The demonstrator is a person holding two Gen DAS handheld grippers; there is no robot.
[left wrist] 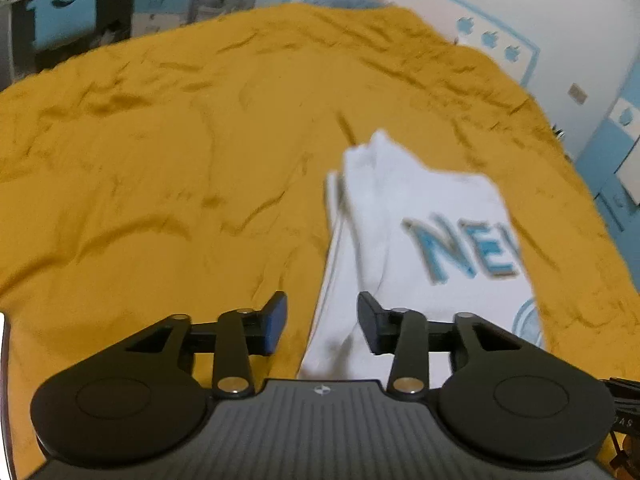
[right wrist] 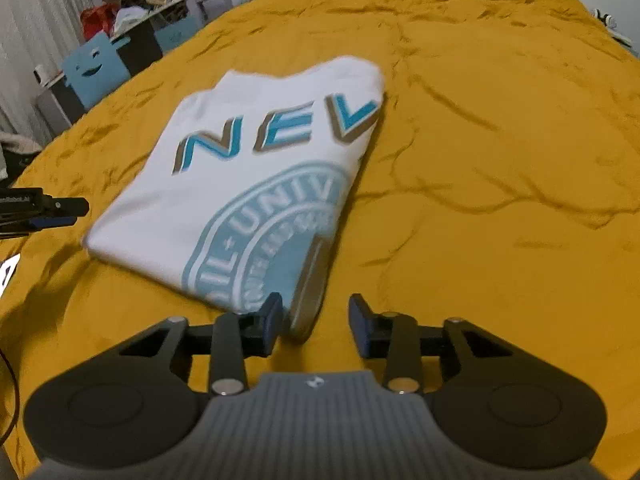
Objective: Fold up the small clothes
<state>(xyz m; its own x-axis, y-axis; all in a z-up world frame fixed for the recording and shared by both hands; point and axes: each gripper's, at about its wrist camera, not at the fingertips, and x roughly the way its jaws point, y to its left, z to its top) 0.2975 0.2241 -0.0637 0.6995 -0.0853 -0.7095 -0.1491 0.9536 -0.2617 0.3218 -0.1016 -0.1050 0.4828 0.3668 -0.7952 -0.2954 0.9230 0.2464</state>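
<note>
Mustard-yellow bedding, wrinkled all over, covers a bed that fills most of both views. Behind it sits a cluttered desk with shelves, and beside that a blue cut-out shape with a smiling face; pale walls carry blue apple decorations. A white T-shirt, folded into a compact rectangle, lies flat on the bedding, its blue lettering and round blue seal facing up. The right gripper hovers at the shirt's near corner, jaws parted and holding nothing, its left finger just beside the folded edge. The left gripper is also spread wide and empty, poised over the shirt's edge where white cloth meets yellow bedding. In the right wrist view, the left gripper's black tip pokes in from the left edge, apart from the shirt.
</note>
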